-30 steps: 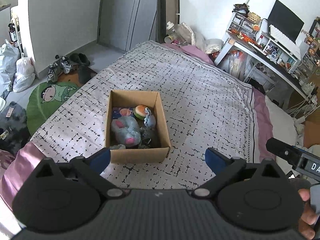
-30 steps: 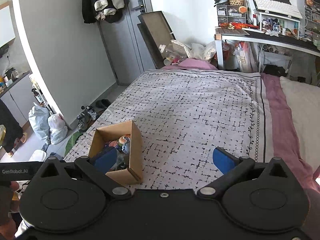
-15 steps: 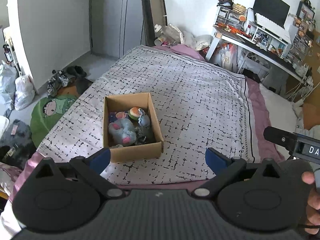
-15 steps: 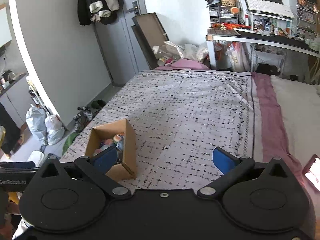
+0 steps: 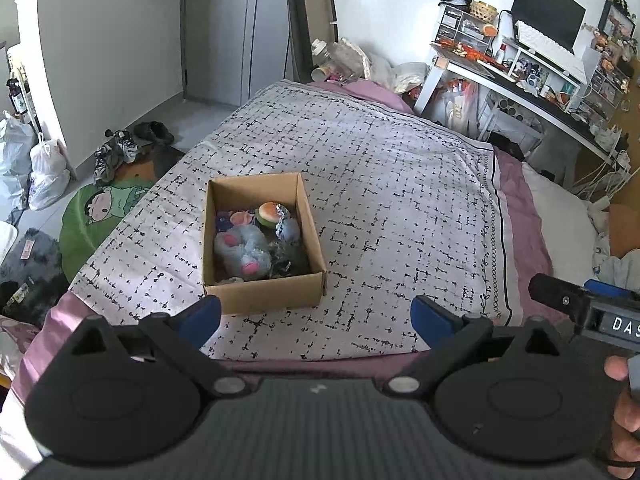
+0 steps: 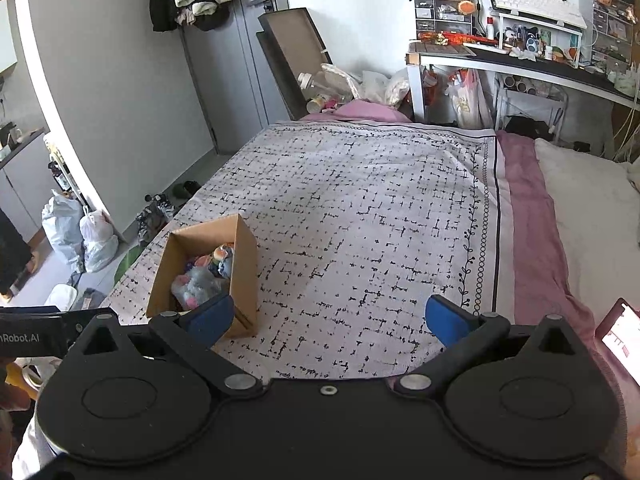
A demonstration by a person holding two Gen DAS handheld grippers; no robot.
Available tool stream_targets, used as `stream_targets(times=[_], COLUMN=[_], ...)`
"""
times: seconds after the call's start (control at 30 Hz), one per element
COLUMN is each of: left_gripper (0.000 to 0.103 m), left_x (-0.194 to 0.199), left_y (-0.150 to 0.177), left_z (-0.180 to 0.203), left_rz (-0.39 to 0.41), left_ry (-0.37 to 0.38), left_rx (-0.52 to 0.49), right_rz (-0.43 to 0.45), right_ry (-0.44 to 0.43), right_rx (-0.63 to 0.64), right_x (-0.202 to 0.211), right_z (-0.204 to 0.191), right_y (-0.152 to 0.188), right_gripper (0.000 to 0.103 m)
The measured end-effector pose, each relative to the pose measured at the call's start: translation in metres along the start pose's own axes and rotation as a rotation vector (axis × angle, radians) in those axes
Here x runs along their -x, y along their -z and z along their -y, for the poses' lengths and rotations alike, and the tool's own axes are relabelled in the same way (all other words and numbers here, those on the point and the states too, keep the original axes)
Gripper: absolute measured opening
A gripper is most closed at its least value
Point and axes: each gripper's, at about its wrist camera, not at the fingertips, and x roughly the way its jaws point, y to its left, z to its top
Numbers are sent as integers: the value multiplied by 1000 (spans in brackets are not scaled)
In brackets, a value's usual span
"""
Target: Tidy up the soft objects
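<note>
One cardboard box (image 5: 262, 294) on bedspread (image 5: 392, 184)

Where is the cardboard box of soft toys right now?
The cardboard box sits on the patterned bedspread near the bed's left edge, left of centre in both wrist views, just ahead of the left tongs.

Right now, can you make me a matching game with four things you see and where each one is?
Things:
1. grey plush toy
2. cardboard box
3. shoes
4. keyboard

Places:
A. on the floor beside the bed
B. up on the desk shelf
C. inside the box
D. on the patterned blanket

Pairs: 1-C, 2-D, 3-A, 4-B
</note>
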Motion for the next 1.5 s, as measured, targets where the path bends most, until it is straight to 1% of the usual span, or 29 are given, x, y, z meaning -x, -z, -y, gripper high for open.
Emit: stream_targets(times=[1.5], left_gripper=[100], left_x=[5], left_y=[-4], left_z=[1], left_rz=[15], left_ry=[3], left_rx=[-4], right_rz=[8], right_ry=[26], right_rx=[15], right_x=[7], right_z=[-1], right_y=[-5], right_gripper=[103])
